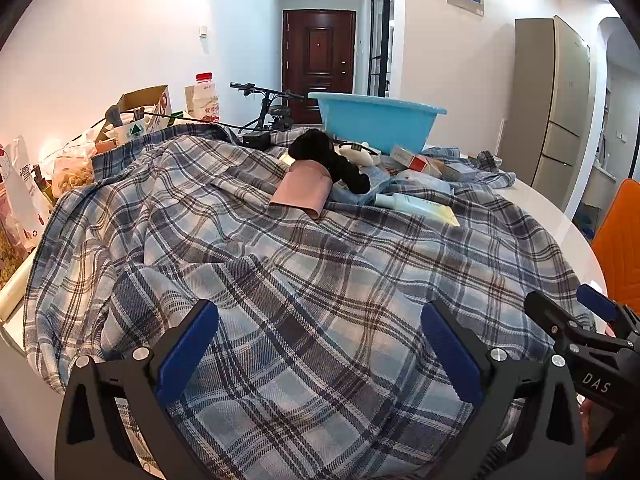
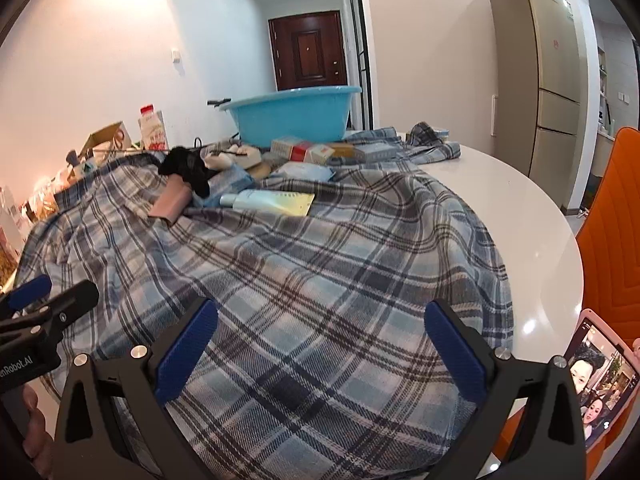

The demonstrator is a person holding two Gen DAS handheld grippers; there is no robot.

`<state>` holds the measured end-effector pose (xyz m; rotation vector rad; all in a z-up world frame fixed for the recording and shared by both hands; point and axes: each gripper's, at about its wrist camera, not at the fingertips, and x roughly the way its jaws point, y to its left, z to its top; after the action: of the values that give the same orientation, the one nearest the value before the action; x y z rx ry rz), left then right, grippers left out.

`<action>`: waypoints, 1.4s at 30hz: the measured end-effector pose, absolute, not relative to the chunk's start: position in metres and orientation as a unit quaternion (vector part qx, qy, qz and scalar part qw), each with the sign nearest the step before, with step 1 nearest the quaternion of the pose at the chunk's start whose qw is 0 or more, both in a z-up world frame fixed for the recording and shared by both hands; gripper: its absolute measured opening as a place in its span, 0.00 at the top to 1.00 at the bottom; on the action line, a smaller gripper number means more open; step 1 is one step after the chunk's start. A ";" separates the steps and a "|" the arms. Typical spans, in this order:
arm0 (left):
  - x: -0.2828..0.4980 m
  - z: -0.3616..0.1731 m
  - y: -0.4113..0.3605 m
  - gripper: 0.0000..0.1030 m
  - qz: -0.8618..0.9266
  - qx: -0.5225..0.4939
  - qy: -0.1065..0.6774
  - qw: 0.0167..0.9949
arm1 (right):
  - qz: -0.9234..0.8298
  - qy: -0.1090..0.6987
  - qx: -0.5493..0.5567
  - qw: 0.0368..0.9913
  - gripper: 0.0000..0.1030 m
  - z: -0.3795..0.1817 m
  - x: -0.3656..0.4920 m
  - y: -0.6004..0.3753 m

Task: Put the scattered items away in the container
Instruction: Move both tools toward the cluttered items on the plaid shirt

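Both our claws, left claw (image 1: pixel 320 344) and right claw (image 2: pixel 320 344), are released; grabbing the tube (image 2: pixel 272 201) may catch the plaid cloth (image 2: pixel 304 280) and drag items away from the basin (image 2: pixel 292 116).

Basin inside: the blue basin (image 1: pixel 376 122) wall blocks my view of it.
Phone (image 2: pixel 604 380): the frame edge cuts it.
Box labels (image 2: pixel 302 150): too small for me to read.

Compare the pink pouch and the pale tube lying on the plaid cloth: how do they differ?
The pink pouch is matte, wide and soft-looking; the pale tube is glossy, slim and flat with a yellowish crimped end. The pouch lies partly under the black plush; nothing lies on the tube. The pouch sits left of the tube. Both rest on the plaid cloth, short of the blue basin, untouched by either gripper.
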<state>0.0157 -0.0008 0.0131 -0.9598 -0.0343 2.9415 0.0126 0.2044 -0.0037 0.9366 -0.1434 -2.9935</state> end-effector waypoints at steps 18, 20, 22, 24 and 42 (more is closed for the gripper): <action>0.010 0.017 0.000 0.00 0.955 -0.296 -0.002 0.032 | -0.952 -0.048 0.301 0.011 0.00 0.002 0.001 0.204; -0.004 0.023 -0.001 0.00 0.953 -0.298 -0.003 0.046 | -0.954 -0.038 0.297 0.019 0.00 0.011 -0.010 0.199; -0.020 0.030 -0.004 0.00 0.953 -0.295 -0.006 0.063 | -0.956 -0.016 0.292 0.019 0.00 0.019 -0.027 0.191; -0.040 0.036 -0.006 0.00 0.951 -0.299 -0.010 0.078 | -0.954 -0.004 0.298 0.022 0.00 0.027 -0.044 0.184; -0.075 0.049 0.001 0.00 0.952 -0.305 0.006 0.004 | -0.959 -0.048 0.280 -0.011 0.00 0.041 -0.079 0.202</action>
<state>-0.0749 0.0011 0.0489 -0.9556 0.0175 2.9839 -0.0788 0.2024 0.0413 0.8854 -0.1534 -3.0325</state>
